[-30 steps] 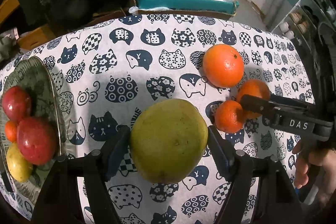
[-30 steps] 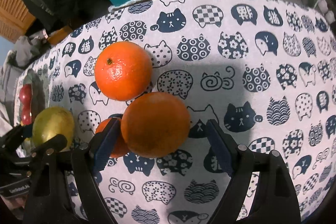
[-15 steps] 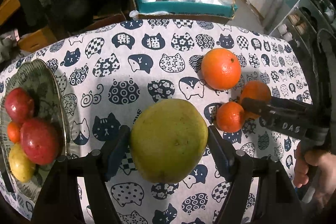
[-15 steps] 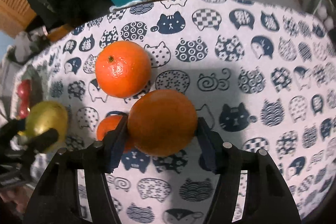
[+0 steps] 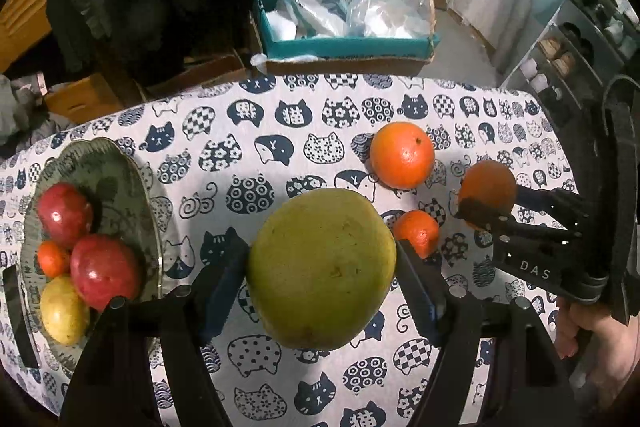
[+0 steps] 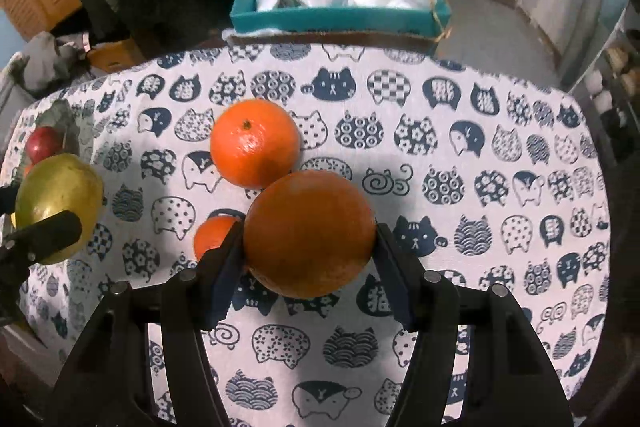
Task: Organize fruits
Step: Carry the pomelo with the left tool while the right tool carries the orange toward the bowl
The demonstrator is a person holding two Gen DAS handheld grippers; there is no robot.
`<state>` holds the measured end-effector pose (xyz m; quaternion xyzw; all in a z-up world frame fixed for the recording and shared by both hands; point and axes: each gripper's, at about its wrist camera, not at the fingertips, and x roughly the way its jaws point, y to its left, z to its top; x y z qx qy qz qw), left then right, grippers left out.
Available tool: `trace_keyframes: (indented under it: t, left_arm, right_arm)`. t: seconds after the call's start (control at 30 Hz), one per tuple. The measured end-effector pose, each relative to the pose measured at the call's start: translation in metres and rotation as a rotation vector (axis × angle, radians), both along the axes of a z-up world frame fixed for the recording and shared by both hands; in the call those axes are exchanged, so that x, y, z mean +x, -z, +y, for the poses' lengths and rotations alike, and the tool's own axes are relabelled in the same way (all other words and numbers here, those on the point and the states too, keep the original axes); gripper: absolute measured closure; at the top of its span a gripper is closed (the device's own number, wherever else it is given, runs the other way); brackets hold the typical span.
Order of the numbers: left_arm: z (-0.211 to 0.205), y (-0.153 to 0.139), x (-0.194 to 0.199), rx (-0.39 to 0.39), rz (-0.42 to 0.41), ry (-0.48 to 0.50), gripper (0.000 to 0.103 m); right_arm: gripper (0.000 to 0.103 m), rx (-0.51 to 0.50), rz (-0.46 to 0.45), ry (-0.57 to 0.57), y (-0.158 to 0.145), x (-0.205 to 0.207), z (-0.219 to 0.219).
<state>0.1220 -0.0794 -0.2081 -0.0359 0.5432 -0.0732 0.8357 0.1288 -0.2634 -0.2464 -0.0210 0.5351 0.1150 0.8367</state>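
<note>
The left gripper [image 5: 322,277] clamps the green pomelo [image 5: 320,267]; the right gripper [image 6: 308,247] clamps an orange [image 6: 310,233].

— What do the tools look like?

— The left tool [image 5: 322,269] is matte black plastic with two angular fingers [image 5: 218,281], dark blue pads inside and round silver screw heads along the arms.

— The right tool [image 6: 310,247]?

— Same black build and silver screws. Seen from the left wrist, its body carries white letters "DAS", with a bare hand [image 5: 600,343] at the grip.
</note>
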Motion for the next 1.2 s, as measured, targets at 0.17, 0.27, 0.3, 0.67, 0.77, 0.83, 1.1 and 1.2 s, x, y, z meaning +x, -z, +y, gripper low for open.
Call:
trace_keyframes:
  t: [0.17,0.27,0.3,0.67,0.77,0.83,1.1,1.2]
  left_arm:
    - [0.006,-0.015,-0.008,0.012,-0.038,-0.009,0.027]
    - [0.011,-0.025,-0.012,0.007,-0.058,-0.015,0.027]
    - [0.013,-0.028,-0.014,0.007,-0.066,-0.017,0.027]
    - [0.029,-0.064,-0.032,0.006,-0.149,-0.031,0.027]
    - [0.033,-0.072,-0.037,0.008,-0.170,-0.034,0.027]
    - [0.037,-0.077,-0.041,0.008,-0.182,-0.036,0.027]
    - [0.059,-0.093,-0.055,0.010,-0.225,-0.059,0.027]
    - [0.067,-0.097,-0.059,0.014,-0.238,-0.073,0.027]
  right_arm:
    - [0.040,0.005,-0.045,-0.007,-0.020,-0.008,0.003]
    - [0.040,0.009,-0.072,-0.013,-0.032,-0.010,0.007]
    - [0.040,0.011,-0.081,-0.015,-0.035,-0.011,0.008]
    - [0.040,0.048,-0.166,-0.047,-0.078,-0.026,0.022]
    - [0.040,0.058,-0.185,-0.061,-0.087,-0.030,0.028]
    - [0.040,0.066,-0.196,-0.070,-0.093,-0.032,0.032]
    - [0.040,0.097,-0.239,-0.116,-0.117,-0.039,0.055]
    - [0.040,0.106,-0.250,-0.136,-0.124,-0.040,0.065]
